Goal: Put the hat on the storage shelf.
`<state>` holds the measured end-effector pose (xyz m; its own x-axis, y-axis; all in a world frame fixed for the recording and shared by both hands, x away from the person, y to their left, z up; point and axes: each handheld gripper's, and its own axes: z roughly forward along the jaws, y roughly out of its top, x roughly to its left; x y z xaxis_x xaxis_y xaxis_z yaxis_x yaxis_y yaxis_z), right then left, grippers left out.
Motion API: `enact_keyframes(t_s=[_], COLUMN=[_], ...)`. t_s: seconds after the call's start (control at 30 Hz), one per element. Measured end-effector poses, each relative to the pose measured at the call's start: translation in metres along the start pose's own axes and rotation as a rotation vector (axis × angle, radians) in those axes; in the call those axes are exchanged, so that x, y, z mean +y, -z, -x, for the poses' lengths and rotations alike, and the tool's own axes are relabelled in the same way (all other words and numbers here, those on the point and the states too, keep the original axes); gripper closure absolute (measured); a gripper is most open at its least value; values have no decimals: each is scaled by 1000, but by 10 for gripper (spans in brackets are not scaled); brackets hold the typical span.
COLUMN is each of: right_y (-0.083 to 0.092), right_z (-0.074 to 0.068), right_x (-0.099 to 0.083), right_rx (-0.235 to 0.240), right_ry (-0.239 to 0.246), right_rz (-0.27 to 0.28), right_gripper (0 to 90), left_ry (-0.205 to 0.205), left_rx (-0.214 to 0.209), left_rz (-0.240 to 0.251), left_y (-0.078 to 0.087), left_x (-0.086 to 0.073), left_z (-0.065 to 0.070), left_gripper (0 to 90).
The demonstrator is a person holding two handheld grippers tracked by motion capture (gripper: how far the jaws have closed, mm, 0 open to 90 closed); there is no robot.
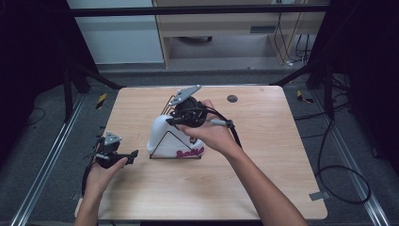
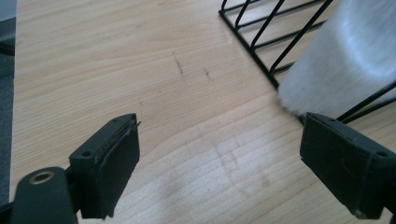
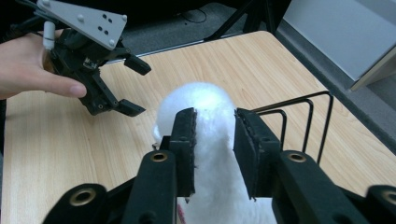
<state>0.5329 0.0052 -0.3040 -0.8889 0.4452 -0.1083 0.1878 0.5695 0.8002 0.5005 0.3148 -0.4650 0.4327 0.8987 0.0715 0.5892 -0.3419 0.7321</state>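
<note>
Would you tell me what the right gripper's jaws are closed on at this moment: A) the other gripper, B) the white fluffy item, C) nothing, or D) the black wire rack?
B: in the right gripper view, the right gripper has its jaws pressed against both sides of the white fluffy item, with the black wire rack off to one side.

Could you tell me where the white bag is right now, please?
The white bag sits in the black wire rack at the table's centre, pinched near its top by the right gripper.

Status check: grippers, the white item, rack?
Right gripper shut on white item in wire rack. Left gripper open, beside the rack. Table otherwise bare.
</note>
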Motion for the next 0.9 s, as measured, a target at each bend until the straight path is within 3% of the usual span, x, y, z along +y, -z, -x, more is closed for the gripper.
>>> enact_keyframes(t_s=[0.1,0.2,0.53,0.7,0.9], right_y=[3,11,30,44,64], right_z=[0,2,6,9,18], right_x=[-1,-4,-11,-19,-40], right_rx=[-5,-16,-42,-86,-177], right_ry=[-5,-18,-48,-82,-149], right_rz=[1,9,26,52,73], right_gripper=[663,626,561,442,267], left_ry=[-7,0,9,2,-19], left_rx=[12,50,50,57,65], left_rz=[-14,-29,-36,-39,-75], left_y=[-3,-6,-12,-15,-22], left_x=[-4,-11,-21,-22,-24], left_z=[0,-2,-1,1,4], left_gripper=[103,93,72,63,54])
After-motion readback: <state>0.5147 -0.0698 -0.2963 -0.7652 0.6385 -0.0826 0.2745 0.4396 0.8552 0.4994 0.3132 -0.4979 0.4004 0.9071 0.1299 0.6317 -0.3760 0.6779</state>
